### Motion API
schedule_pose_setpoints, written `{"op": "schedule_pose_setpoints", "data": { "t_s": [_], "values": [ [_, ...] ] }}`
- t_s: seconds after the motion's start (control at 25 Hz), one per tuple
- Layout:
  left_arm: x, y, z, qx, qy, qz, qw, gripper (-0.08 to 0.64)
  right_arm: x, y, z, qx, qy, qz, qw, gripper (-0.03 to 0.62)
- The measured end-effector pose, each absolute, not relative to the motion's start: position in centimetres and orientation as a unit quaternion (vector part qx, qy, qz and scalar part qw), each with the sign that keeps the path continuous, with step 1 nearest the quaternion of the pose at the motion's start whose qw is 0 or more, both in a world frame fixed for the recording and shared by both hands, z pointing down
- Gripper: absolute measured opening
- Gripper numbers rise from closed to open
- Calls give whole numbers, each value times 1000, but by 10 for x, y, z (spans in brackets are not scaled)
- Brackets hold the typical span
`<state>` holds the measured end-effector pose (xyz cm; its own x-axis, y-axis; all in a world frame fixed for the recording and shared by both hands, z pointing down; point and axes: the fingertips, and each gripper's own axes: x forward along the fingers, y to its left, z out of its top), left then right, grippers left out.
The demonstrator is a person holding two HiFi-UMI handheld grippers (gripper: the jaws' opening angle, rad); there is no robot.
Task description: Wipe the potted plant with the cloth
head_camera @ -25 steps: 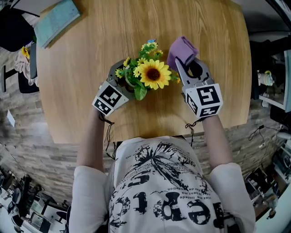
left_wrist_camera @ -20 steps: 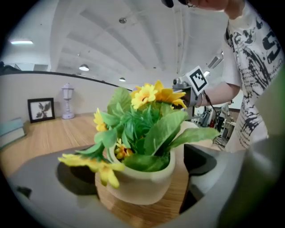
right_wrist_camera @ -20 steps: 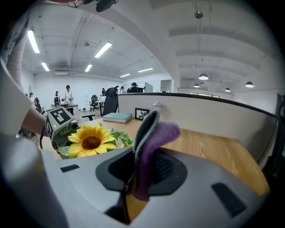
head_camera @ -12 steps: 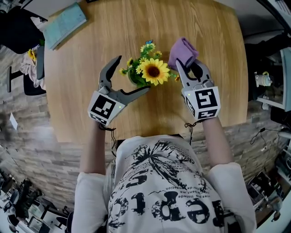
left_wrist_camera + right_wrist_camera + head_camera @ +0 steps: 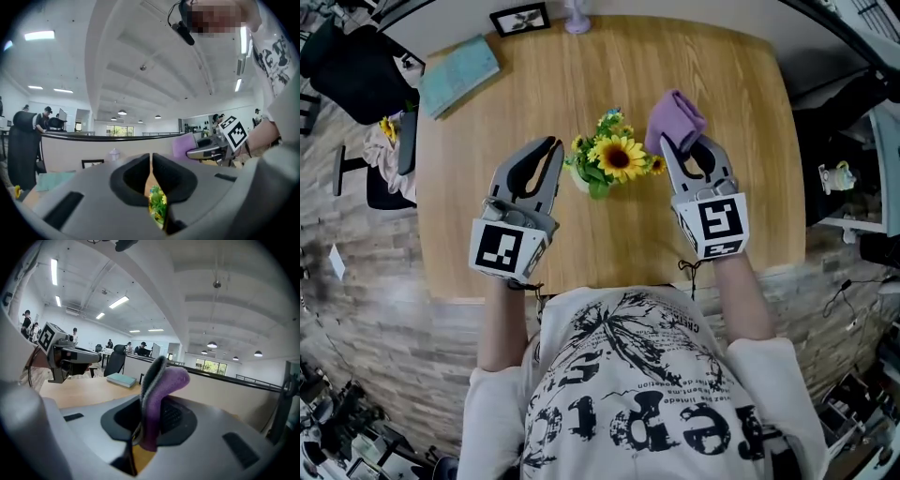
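Flanking potted plant (image 5: 617, 157), left gripper (image 5: 551, 145) jaws just closed empty, right gripper (image 5: 687, 148) jaws clench cloth (image 5: 675, 117); book (image 5: 459, 75) beyond.

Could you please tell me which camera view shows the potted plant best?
The head view: the potted plant shows clearly from above, unobstructed, standing on the table. The left gripper view shows only a sliver of its leaves and yellow petals, low in the frame. The right gripper view does not show it.
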<state>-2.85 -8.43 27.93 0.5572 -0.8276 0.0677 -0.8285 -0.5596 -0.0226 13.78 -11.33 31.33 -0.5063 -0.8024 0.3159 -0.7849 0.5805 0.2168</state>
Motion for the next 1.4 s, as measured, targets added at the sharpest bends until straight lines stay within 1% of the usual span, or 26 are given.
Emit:
{"op": "schedule_pose_setpoints", "data": {
  "t_s": [0.04,0.08,0.28,0.4,0.64,0.96,1.2,1.4],
  "values": [
    [-32,-82,275,877,-479,36,4,9,138,-111,308,459,-868,-24,189,76],
    [-35,-80,272,873,-487,37,2,5,138,-110,304,461,-868,-21,182,75],
    [-47,-74,264,855,-517,35,5,5,133,-106,293,458,-879,28,133,74],
    [-46,-71,265,854,-519,41,14,5,132,-101,290,455,-880,17,137,72],
    [-44,-68,271,854,-516,70,8,5,128,-90,284,443,-887,16,129,66],
    [-44,-74,278,856,-512,70,13,5,127,-84,288,444,-889,11,113,60],
    [-36,-72,265,863,-500,75,0,5,134,-77,278,448,-887,8,113,60],
    [-28,-74,275,868,-486,100,-6,5,137,-76,276,453,-885,8,106,60]
  ]
}}
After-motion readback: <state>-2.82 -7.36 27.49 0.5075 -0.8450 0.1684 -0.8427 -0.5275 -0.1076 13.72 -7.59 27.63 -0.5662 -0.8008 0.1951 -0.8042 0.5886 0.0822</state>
